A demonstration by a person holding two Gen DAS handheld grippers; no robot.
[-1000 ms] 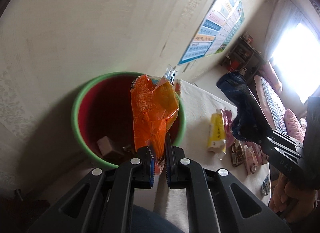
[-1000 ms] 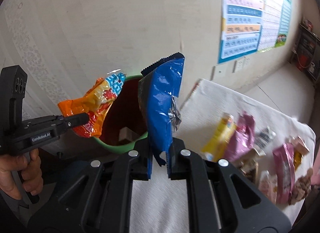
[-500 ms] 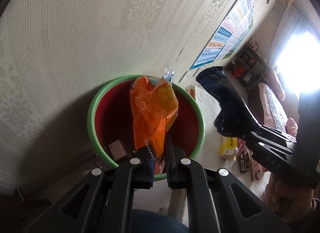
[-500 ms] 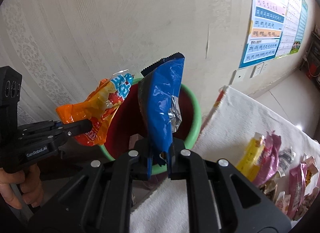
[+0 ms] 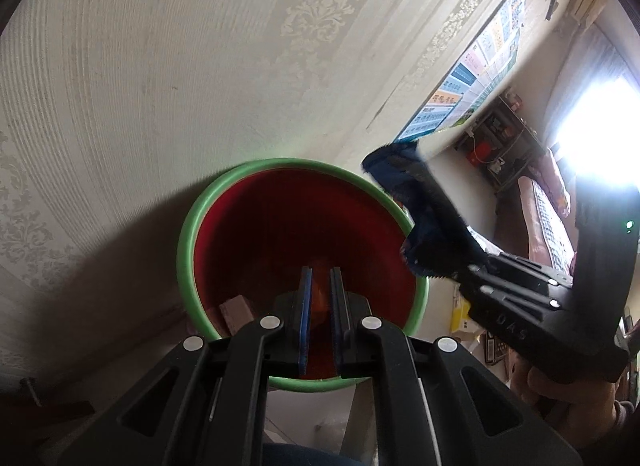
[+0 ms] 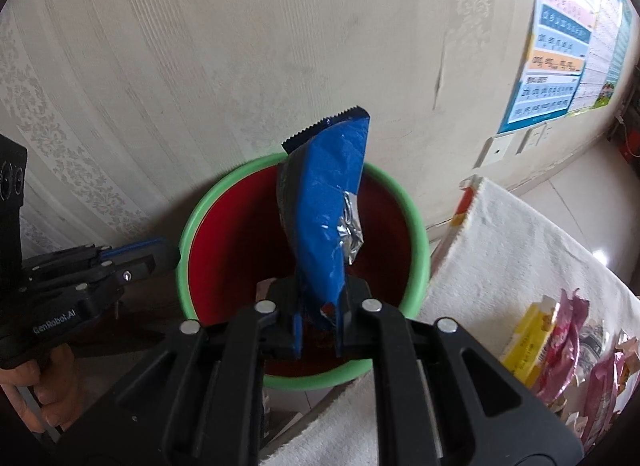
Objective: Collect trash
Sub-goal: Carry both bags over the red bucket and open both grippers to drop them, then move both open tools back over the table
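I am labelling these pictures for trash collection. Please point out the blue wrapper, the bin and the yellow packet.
blue wrapper (image 6: 326,209): right wrist view, on its blue front face.
bin (image 6: 192,221): right wrist view, on its green rim, left side.
yellow packet (image 6: 528,332): right wrist view, on its yellow face, lying on the cloth.

The bin sits at the frame's centre in both views, against the wall. In the right wrist view the right tongs rise from the bottom edge over the bin, a wrapper standing between their jaws. The left tongs reach in from the left edge, beside the bin's rim. Right of the bin a cloth-covered worktop runs to the lower right, with packets on its right end. A poster hangs on the wall, upper right. A block lies in the bin, lower left.
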